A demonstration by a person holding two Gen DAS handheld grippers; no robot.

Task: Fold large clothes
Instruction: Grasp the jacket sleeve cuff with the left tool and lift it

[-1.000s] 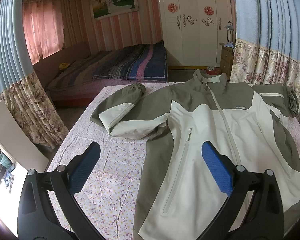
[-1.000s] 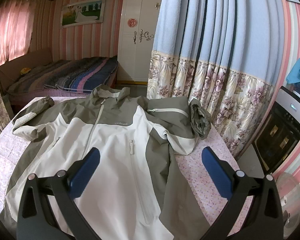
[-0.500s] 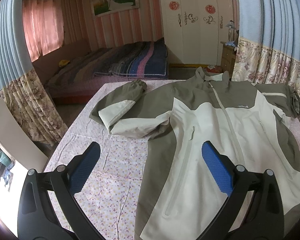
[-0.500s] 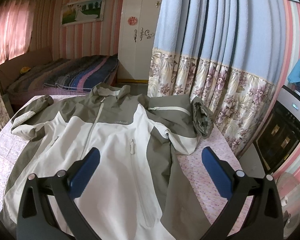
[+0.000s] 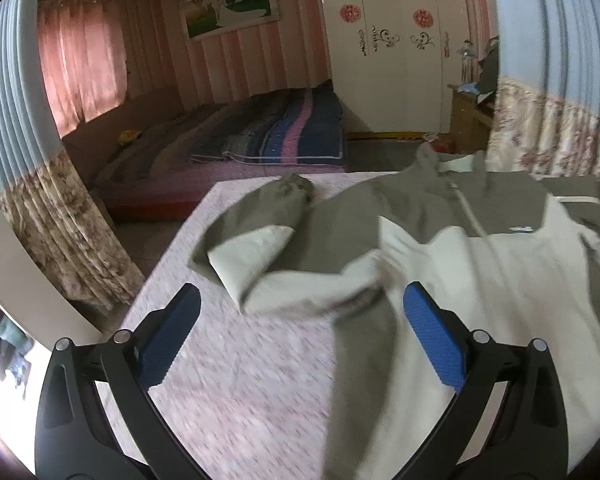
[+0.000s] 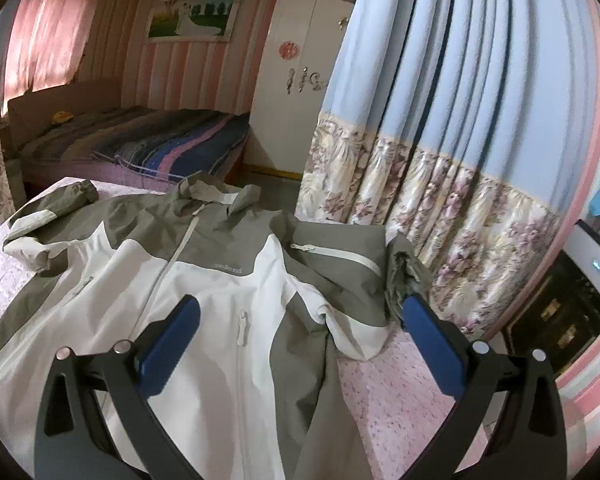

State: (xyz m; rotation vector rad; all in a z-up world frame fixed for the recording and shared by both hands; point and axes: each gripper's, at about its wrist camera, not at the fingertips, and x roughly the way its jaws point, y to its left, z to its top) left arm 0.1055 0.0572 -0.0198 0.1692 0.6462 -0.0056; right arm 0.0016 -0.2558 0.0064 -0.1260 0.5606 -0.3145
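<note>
A large white and olive-grey jacket [image 5: 480,272] [image 6: 204,280] lies face up, zipped, on a table with a pink flowered cloth [image 5: 240,380]. Its left sleeve [image 5: 256,232] is bent back on itself at the elbow, cuff toward the far edge. The right sleeve [image 6: 340,264] is folded too, its cuff [image 6: 404,276] bunched near the table's right edge. My left gripper [image 5: 300,320] hangs open above the cloth, just in front of the left sleeve. My right gripper [image 6: 300,324] is open above the jacket's right chest and sleeve. Neither holds anything.
Blue and flowered curtains [image 6: 440,160] hang close to the table's right side, and another curtain [image 5: 40,184] at its left. A bed [image 5: 240,140] and a white wardrobe [image 5: 400,48] lie beyond. A dark appliance [image 6: 572,304] stands at the right.
Both grippers have moved forward and lower toward the jacket; the left sleeve and the right sleeve now look larger and closer. Both stay open.
</note>
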